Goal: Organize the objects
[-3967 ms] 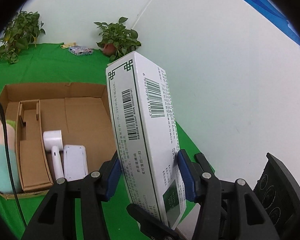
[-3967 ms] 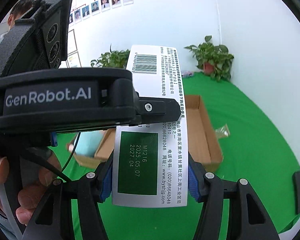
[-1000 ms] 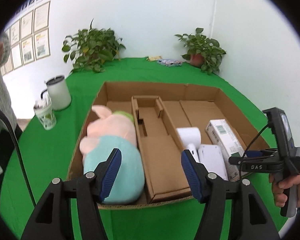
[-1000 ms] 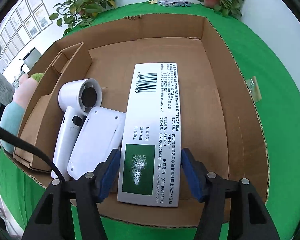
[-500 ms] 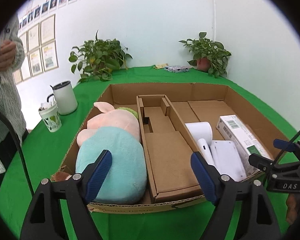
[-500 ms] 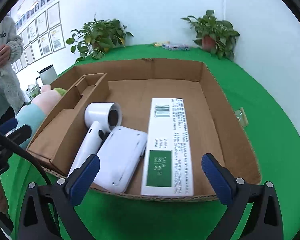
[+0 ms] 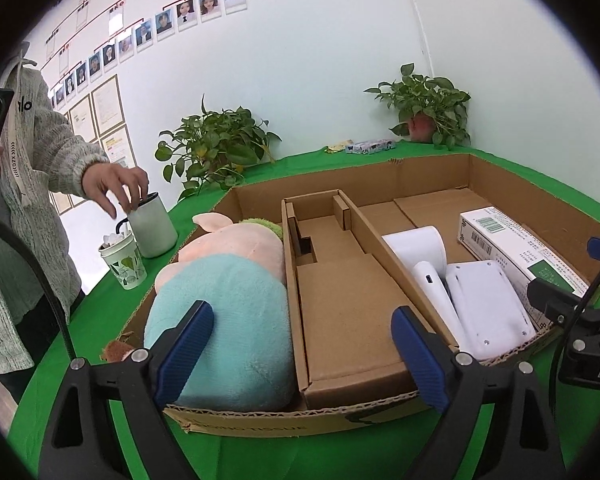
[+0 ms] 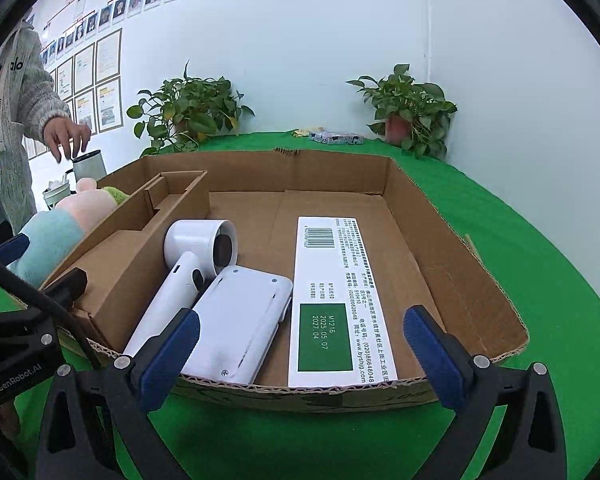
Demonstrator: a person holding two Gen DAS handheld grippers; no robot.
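Carton (image 8: pixel 320 300): white, green panel, barcode up; lies flat in right bay of box (image 8: pixel 452 240), just beside white case (image 8: pixel 240 320), touching or nearly so.
Dryer (image 8: pixel 196 256): white, left of case, handle toward near wall.
Plush (image 7: pixel 228 292): fills left bay; middle insert (image 7: pixel 340 308) bare.
Right tool (image 8: pixel 300 352): spread wide, empty, poised over near wall of box, clear of carton.
Left tool (image 7: pixel 300 356): jaws opening, nothing between them, poised at near edge before plush and insert.
Mugs (image 7: pixel 148 224): on green counter (image 8: pixel 540 280) outside box, a bystander's hand (image 7: pixel 116 188) over them.
Step in hand, by judgement: release done; draw back level and clear of cardboard wall, without nudging carton against case.
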